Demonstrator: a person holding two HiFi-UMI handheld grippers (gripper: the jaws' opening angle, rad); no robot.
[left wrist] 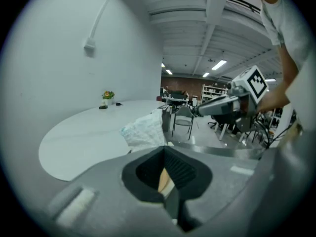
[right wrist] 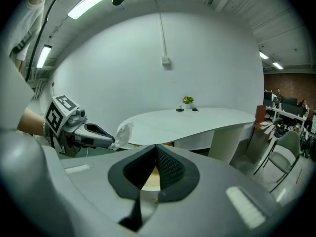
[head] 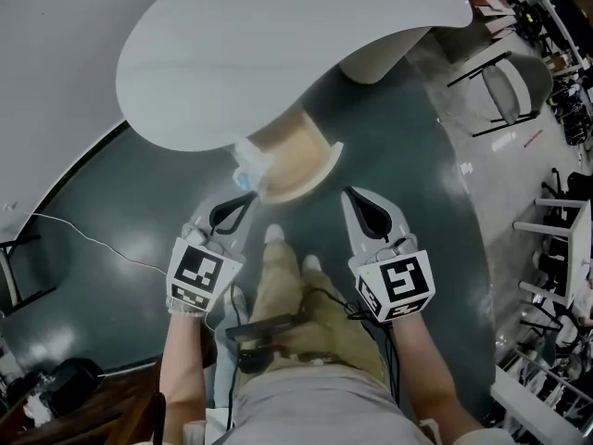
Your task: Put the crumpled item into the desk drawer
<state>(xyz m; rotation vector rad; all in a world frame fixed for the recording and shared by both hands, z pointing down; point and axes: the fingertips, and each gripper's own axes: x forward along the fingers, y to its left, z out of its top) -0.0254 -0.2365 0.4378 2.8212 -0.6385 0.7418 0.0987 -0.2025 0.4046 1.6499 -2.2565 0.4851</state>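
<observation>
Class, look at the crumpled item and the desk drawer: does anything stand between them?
Nothing visible does. The left hand-held gripper holds the crumpled item right at the left edge of the open drawer, whose opening lies uncovered beside it.

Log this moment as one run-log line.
phase: placing | left tongs: shut on crumpled item, at open drawer left edge | right tongs: shut, empty, near drawer front | item: not yet released

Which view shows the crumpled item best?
The left gripper view: the crumpled item sits large just past the jaws. The right gripper view shows it small; the head view, a pale scrap by the drawer.
</observation>
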